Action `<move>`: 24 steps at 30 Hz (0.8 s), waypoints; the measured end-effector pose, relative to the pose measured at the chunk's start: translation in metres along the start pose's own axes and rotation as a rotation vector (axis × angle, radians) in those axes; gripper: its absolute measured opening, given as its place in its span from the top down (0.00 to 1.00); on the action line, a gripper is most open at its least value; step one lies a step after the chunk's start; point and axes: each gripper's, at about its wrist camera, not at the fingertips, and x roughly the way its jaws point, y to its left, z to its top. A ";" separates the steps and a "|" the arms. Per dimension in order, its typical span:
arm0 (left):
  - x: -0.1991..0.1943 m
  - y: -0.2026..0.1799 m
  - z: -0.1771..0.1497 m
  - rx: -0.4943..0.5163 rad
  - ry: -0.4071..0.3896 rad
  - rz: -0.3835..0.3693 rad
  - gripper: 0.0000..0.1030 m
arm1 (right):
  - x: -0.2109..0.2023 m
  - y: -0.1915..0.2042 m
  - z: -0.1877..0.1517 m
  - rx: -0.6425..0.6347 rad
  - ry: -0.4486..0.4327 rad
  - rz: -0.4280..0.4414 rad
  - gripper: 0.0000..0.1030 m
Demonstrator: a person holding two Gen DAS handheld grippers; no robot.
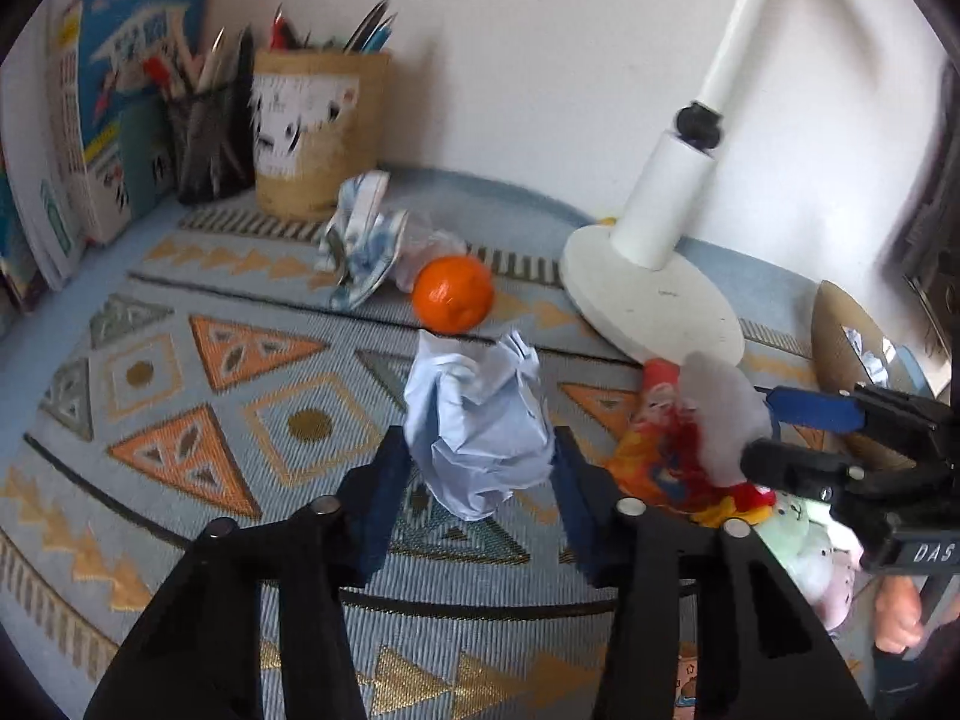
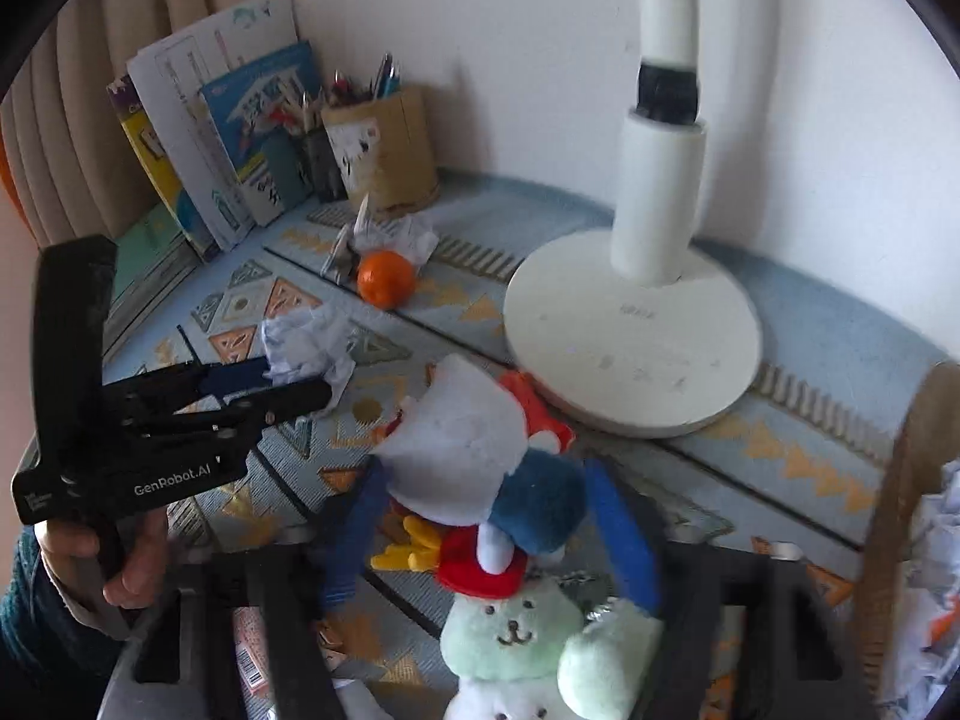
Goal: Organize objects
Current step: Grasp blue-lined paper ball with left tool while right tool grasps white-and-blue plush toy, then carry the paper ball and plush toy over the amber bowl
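Tongs [image 1: 480,468] pinching crumpled paper [image 1: 477,420] (orange [image 1: 453,294] just behind).

Crumpled matt paper ball [image 1: 477,420] on a woven, coarse patterned cloth [image 1: 198,396]; glossy orange [image 1: 453,294] behind; smooth matt white plastic lamp base [image 2: 633,348]; fuzzy plush toys [image 2: 528,624] lower centre of the right-wrist view.

Brown bin [image 2: 900,516] cut by right edge; book titles blurred

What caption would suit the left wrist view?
Left gripper closed on crumpled paper before an orange.
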 end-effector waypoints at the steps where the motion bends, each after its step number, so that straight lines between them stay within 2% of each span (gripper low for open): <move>1: -0.003 -0.001 -0.001 0.008 -0.015 -0.002 0.61 | -0.004 -0.001 -0.003 -0.007 -0.020 -0.001 0.49; 2: -0.007 -0.001 -0.002 0.014 -0.038 0.001 0.61 | -0.007 -0.002 -0.002 -0.003 -0.029 -0.001 0.60; 3: -0.011 -0.001 -0.002 0.015 -0.063 0.007 0.61 | -0.013 -0.006 -0.004 0.026 -0.045 0.012 0.76; 4: -0.014 0.000 -0.002 0.010 -0.078 0.010 0.61 | -0.018 -0.009 -0.005 0.047 -0.050 0.029 0.83; 5: -0.015 0.003 -0.001 0.000 -0.082 0.009 0.61 | -0.024 -0.016 -0.006 0.085 -0.062 0.067 0.88; 7: -0.013 0.009 0.000 -0.022 -0.068 -0.009 0.61 | -0.030 -0.020 -0.005 0.108 -0.073 0.099 0.88; 10: -0.012 0.015 0.002 -0.044 -0.068 -0.030 0.61 | -0.028 -0.018 -0.002 0.083 -0.026 0.139 0.79; 11: -0.012 0.015 0.003 -0.044 -0.067 -0.035 0.61 | -0.027 -0.015 -0.001 0.058 -0.018 0.135 0.67; 12: -0.012 0.015 0.003 -0.041 -0.066 -0.034 0.61 | -0.026 -0.009 0.000 0.017 -0.017 0.098 0.42; 14: -0.011 0.014 0.003 -0.034 -0.064 -0.037 0.61 | -0.022 0.006 0.003 -0.082 -0.026 0.009 0.19; 17: -0.012 0.010 0.003 -0.019 -0.063 -0.034 0.61 | -0.011 0.015 0.007 -0.165 0.005 0.009 0.19; 19: -0.012 0.008 0.003 -0.006 -0.060 -0.036 0.61 | 0.002 0.018 0.010 -0.195 0.044 -0.034 0.19; 20: -0.011 0.006 0.003 0.000 -0.059 -0.034 0.61 | 0.007 0.018 0.011 -0.201 0.060 -0.029 0.21; 21: -0.011 0.005 0.003 0.006 -0.058 -0.031 0.61 | 0.012 0.018 0.011 -0.199 0.073 -0.011 0.33; 22: -0.011 0.004 0.003 0.010 -0.057 -0.030 0.61 | 0.015 0.019 0.011 -0.200 0.092 0.004 0.40; 24: -0.012 0.003 0.003 0.015 -0.058 -0.027 0.61 | 0.014 0.025 0.008 -0.218 0.078 -0.024 0.44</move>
